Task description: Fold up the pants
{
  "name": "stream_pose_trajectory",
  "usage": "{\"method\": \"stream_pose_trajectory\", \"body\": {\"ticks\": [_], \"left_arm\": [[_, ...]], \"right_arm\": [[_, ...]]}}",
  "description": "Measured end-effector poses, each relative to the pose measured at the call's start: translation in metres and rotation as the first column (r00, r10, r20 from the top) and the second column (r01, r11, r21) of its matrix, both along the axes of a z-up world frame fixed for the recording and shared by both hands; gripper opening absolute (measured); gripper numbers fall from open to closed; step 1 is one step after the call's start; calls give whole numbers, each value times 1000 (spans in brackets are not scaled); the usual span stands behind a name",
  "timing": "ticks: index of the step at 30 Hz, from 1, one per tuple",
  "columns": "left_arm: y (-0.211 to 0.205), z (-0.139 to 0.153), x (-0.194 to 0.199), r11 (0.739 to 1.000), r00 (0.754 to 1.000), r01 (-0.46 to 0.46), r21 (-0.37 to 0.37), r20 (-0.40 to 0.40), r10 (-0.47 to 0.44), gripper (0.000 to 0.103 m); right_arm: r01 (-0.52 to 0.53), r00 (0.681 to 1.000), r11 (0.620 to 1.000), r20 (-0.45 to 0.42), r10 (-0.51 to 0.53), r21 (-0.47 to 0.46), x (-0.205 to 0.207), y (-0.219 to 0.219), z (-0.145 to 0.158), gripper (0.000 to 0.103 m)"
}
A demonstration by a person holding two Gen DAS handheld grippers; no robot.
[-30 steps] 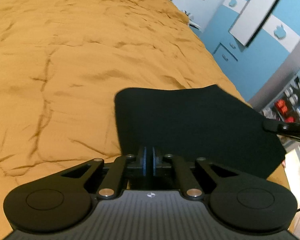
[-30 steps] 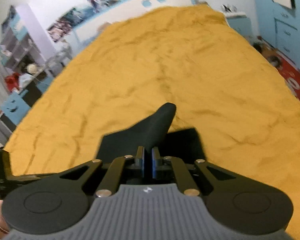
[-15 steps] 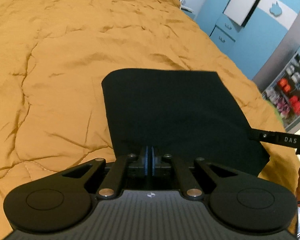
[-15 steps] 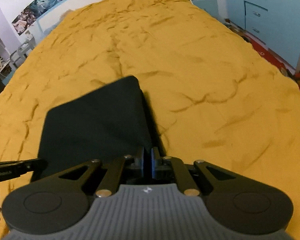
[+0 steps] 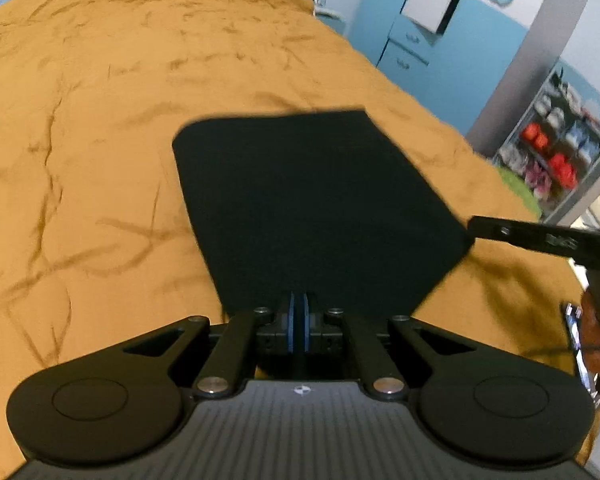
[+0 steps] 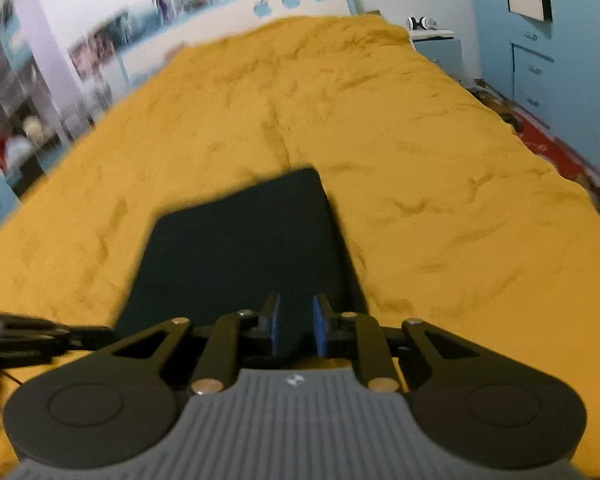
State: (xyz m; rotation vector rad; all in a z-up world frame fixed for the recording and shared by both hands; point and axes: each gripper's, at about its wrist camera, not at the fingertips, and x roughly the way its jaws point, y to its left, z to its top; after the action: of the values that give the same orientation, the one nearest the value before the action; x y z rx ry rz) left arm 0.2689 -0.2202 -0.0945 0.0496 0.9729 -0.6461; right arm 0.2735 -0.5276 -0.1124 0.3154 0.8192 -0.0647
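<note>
The black pants [image 5: 312, 208] lie folded into a flat rectangle on the orange bedspread [image 5: 80, 128]. My left gripper [image 5: 298, 322] is shut on the pants' near edge. In the right wrist view the pants [image 6: 240, 256] lie flat ahead, and my right gripper [image 6: 296, 328] has its jaws parted just at the near edge, holding nothing. The right gripper also shows in the left wrist view [image 5: 540, 236] at the pants' right corner. The left gripper shows at the left edge of the right wrist view [image 6: 28, 336].
The orange bedspread [image 6: 420, 160] spreads wide around the pants. Blue cabinets [image 5: 440, 60] and a shelf rack [image 5: 560, 152] stand to the right of the bed. A headboard wall with posters [image 6: 180, 0] lies at the far end.
The pants went from lifted and draped to lying flat on the bed. My right gripper has opened and let go of the fabric. My left gripper stays shut on the edge.
</note>
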Motion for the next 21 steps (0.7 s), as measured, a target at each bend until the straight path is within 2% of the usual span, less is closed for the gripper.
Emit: {"method": "stream_pose_trajectory", "body": {"ticks": [5,11,13,15,16,17,18,19,21], "left_arm": [[2,-21,-9,999,996,-31,-28,-82,28,4],[10,-18,-19,1000,992,-8,-10,-128,7,4],[13,-10,-22,1000,996,9,21,-89,-7,5],[19,1,-23,999,1000,-12,47,8,11,8],[23,7,-20,998,998,-38,44,43,36,12],[27,11,-13,997,997,-66,28,49,65,21],[32,14,-4,995,995,-96,6,36,95,31],[37,16,6,991,991,-129,-17,23,130,36],[45,16,23,980,981,-193,-51,12,193,56]], "right_arm": [[61,997,998,-51,-60,9,5,-7,-33,18],[84,996,996,-33,-84,0,-3,-4,-25,20],[92,996,996,-21,-92,-1,-6,-5,-16,29],[103,995,994,9,-104,36,-10,-7,-10,46],[111,993,992,20,-112,60,-10,-9,-9,50],[121,992,988,31,-124,91,-9,-12,-8,55],[130,990,985,39,-136,115,-9,-14,-8,59],[140,988,981,46,-148,131,-8,-15,-8,62],[163,983,975,55,-173,150,-5,-18,-9,75]]}}
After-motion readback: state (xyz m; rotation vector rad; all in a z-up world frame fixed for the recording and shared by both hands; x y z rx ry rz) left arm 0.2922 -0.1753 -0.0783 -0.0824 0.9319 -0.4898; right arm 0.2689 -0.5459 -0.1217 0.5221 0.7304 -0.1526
